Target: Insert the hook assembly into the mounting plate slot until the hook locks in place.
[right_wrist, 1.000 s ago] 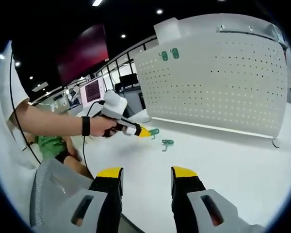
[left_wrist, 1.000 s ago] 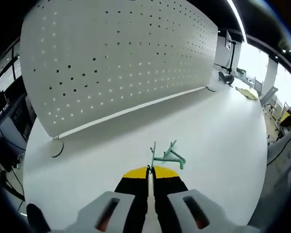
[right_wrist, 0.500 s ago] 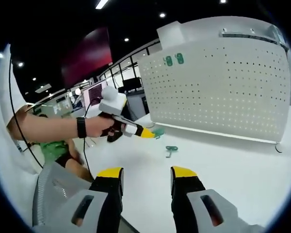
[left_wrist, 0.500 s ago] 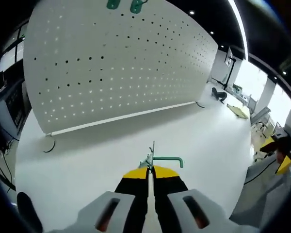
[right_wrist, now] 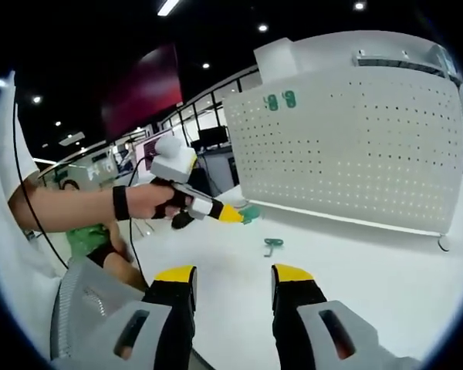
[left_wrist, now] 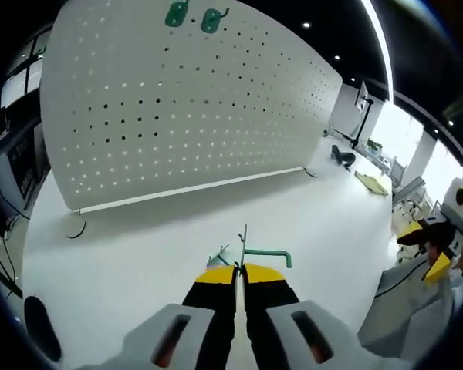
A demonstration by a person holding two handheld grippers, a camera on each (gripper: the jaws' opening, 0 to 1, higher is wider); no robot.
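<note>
Left tongs [left_wrist: 239, 271] pinching green hook [left_wrist: 256, 253], lifted

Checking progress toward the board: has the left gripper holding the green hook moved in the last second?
Yes. In the right gripper view the left gripper, shut on a green hook, has risen away from the loose green hook on the table, toward the white pegboard.

- Pegboard [left_wrist: 193, 116]: white, with a regular grid of small dark holes.
- Mounted hooks [left_wrist: 193, 15] near the pegboard top: green.
- Held hook [left_wrist: 255, 253]: teal-green with a thin grey metal wire.
- Loose hook [right_wrist: 272, 244] on the desk: teal-green.
- Desk [left_wrist: 139, 247]: plain white.
- Left hand-held gripper [left_wrist: 239, 271]: yellow tips, black jaws, grey body.
- Right hand-held gripper [right_wrist: 233, 274]: yellow tips, black jaws, grey body.
- Wristband [right_wrist: 120, 203]: black.
</note>
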